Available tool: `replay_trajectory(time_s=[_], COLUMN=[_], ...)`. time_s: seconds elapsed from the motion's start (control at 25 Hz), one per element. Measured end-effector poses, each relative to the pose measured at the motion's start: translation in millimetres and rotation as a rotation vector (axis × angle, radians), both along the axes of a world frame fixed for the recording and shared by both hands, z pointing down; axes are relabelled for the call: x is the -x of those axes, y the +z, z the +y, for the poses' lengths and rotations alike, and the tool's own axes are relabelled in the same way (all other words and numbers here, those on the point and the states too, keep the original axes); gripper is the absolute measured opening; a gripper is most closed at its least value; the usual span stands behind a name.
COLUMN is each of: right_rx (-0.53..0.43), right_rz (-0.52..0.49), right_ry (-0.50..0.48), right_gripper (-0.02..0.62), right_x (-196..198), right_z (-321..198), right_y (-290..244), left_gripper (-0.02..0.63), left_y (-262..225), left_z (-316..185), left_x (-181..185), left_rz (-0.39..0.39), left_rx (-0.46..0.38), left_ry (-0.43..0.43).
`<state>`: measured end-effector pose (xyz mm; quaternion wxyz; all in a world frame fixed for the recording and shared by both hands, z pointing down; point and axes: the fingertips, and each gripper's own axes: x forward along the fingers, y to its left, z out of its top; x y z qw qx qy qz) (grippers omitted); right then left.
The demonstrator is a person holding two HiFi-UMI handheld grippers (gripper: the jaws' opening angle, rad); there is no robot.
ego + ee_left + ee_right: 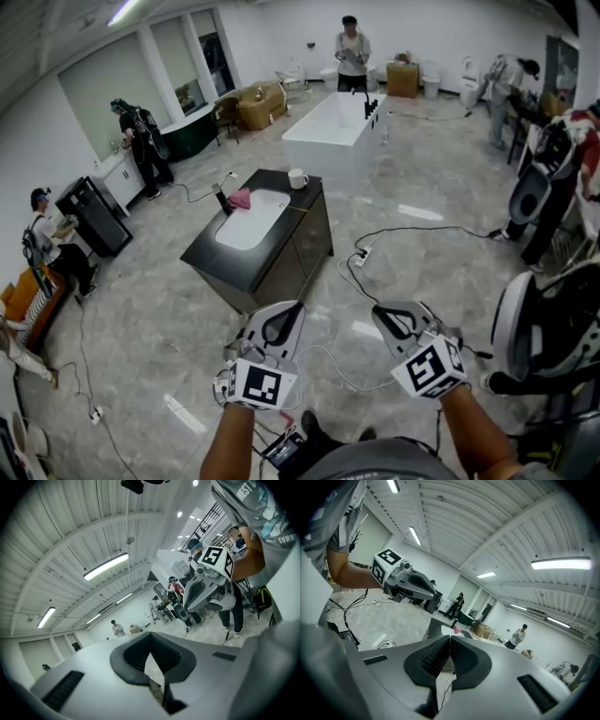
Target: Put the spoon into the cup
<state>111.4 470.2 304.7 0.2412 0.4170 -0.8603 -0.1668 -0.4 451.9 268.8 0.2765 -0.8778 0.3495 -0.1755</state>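
Left gripper [279, 323] & right gripper [401, 317] — jaws closed, nothing held — well apart from white cup [297, 178] on dark tabletop [302, 214].

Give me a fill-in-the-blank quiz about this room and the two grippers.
The cup on the black counter is ____ in colour.
The cloth beside the sink is ____.
The left gripper and right gripper both have their fingers ____, holding nothing.
Missing words: white; pink; shut.

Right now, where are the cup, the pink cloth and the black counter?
cup [298, 178]: head view, white side wall.
pink cloth [240, 199]: head view, its middle.
black counter [204, 255]: head view, bare near corner of top.
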Motion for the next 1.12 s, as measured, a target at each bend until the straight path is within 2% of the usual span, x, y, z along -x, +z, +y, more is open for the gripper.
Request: replay_trajectory(time_s=[0.4, 0.76, 1.12], right_rx=[0.016, 0.030, 0.016], right_rz=[-0.002, -0.006, 0.023], right_ry=[0.009, 0.058, 0.096], right_gripper=[0.031, 0.031, 0.031], right_x=[5, 30, 79], right_z=[-27, -89, -156], right_y=[8, 8, 4], left_gripper=[0.002, 0.002, 0.002], left_y=[10, 18, 12], left_z=[-22, -87, -158], left_x=[15, 44, 90], left_rz=[0.000, 0.009, 0.023], left_rx=[0.022, 0.040, 0.030], left_ry=[-0.014, 0.031, 0.079])
